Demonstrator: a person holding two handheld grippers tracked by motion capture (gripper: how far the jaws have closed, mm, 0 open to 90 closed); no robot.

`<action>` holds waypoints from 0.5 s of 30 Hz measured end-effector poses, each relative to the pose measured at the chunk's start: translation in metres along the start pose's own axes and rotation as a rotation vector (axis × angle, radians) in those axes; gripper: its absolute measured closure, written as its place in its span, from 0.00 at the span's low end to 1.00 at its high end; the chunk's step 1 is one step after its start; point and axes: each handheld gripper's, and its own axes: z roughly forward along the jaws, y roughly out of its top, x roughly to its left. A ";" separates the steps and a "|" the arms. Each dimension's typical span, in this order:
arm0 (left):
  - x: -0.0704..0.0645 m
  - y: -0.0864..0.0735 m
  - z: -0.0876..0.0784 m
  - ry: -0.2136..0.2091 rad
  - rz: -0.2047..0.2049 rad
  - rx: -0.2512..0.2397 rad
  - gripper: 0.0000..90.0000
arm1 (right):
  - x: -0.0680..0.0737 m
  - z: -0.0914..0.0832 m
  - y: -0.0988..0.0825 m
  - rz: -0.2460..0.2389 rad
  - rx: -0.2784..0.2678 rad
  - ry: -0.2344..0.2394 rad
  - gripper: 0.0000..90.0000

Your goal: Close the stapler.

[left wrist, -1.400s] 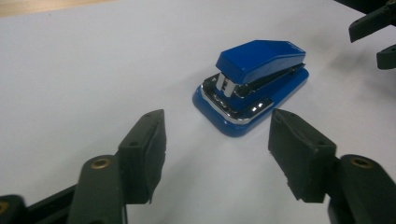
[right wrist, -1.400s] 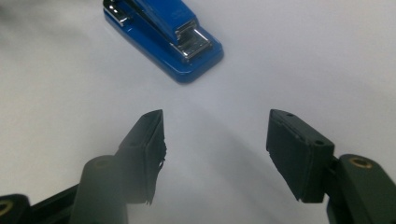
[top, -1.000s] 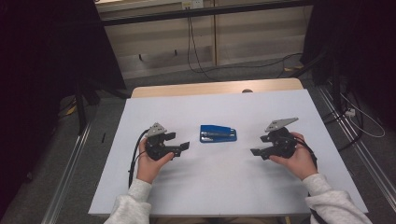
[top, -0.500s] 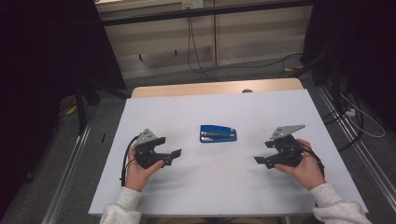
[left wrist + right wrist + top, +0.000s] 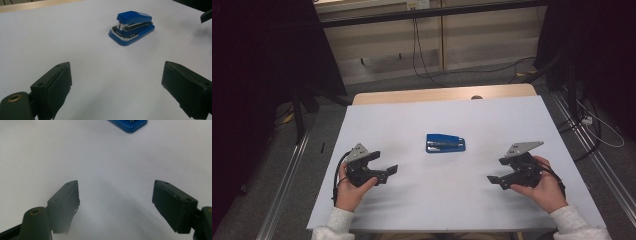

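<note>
So, small blue plastic stapler with chrome metal magazine [image 5: 445, 143] lies flat mid-table on the white tabletop [image 5: 422, 200], between both hands, well apart from each. Left gripper [image 5: 388, 172] and right gripper [image 5: 495, 180]: jaws have just been opening, now wide, nothing between them. Likely light but rigid; glossy shell probably slick, and the hinged top arm could spring or fire a staple if squeezed top-to-bottom. Best hold looks to be across the long flat sides of the base, low down, near the middle.
</note>
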 end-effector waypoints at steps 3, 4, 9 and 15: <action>0.001 -0.003 -0.005 0.003 -0.002 0.001 0.10 | 0.002 -0.002 -0.002 0.000 0.004 0.002 0.23; 0.002 -0.004 -0.007 0.004 -0.003 -0.002 0.10 | 0.002 -0.002 -0.003 -0.002 0.003 0.001 0.23; 0.005 -0.009 -0.016 0.012 -0.009 -0.007 0.10 | 0.005 -0.006 -0.006 -0.003 0.007 -0.003 0.23; 0.007 -0.014 -0.023 0.014 -0.012 -0.013 0.10 | 0.007 -0.010 -0.009 -0.008 0.006 -0.009 0.22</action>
